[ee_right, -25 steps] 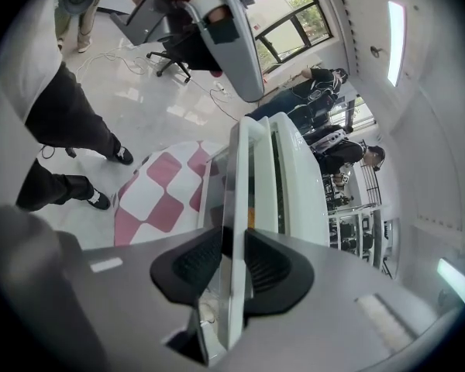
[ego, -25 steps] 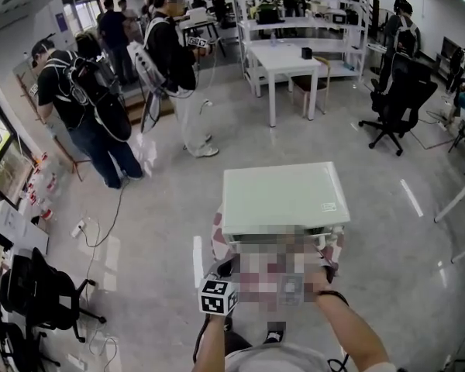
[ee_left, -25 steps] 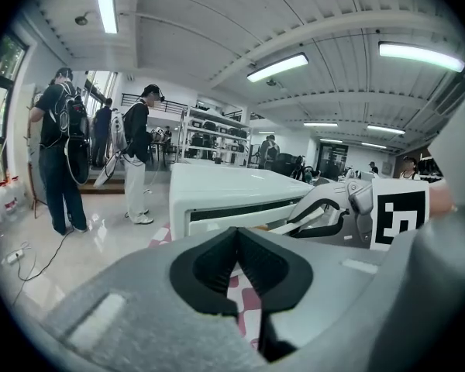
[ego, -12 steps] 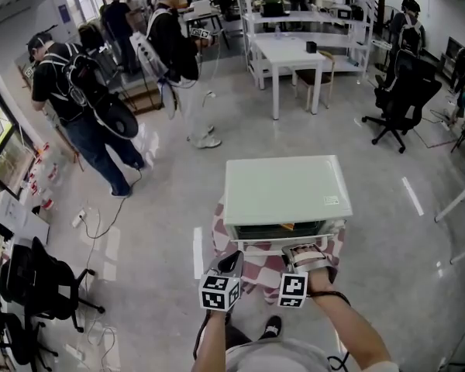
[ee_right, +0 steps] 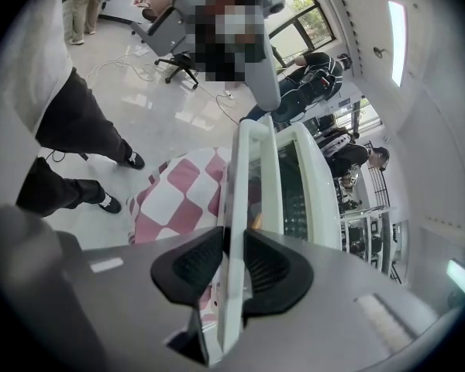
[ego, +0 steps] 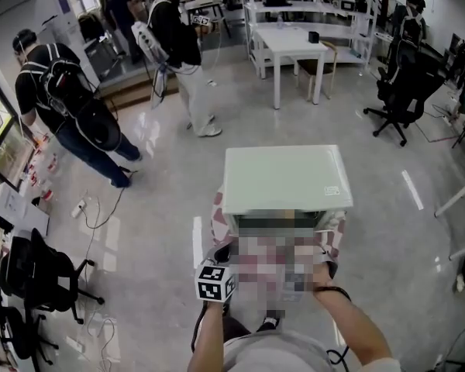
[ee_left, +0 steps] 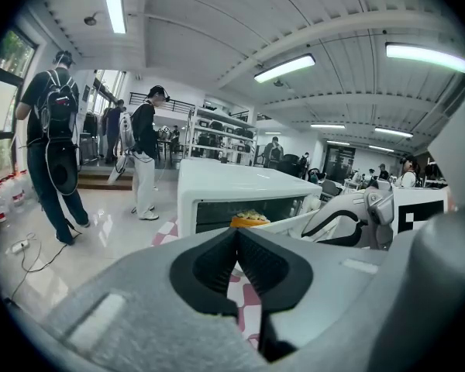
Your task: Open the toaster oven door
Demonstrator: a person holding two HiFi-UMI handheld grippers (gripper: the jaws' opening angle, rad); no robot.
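A white toaster oven (ego: 285, 178) stands on a pink-and-white checked cloth (ee_right: 178, 188). In the right gripper view my right gripper (ee_right: 234, 266) is shut on the white door handle (ee_right: 244, 177), the bar pinched between both pads. The door (ee_left: 294, 222) leans a little out from the oven front, and an orange food item (ee_left: 249, 221) shows inside. My left gripper (ee_left: 236, 235) is shut with nothing in it, held in front of the oven to the left of the right gripper (ee_left: 349, 219). In the head view a blurred patch hides the oven front.
Two people with backpacks (ego: 58, 91) stand on the shiny floor at the far left. A white table (ego: 294, 45) and shelves are behind the oven. Black office chairs (ego: 399, 84) (ego: 31, 277) stand right and left, and cables (ego: 93, 215) lie on the floor.
The left gripper's marker cube has dropped slightly. The people at the left have shifted further left. The door's own motion is hidden by the blurred patch.
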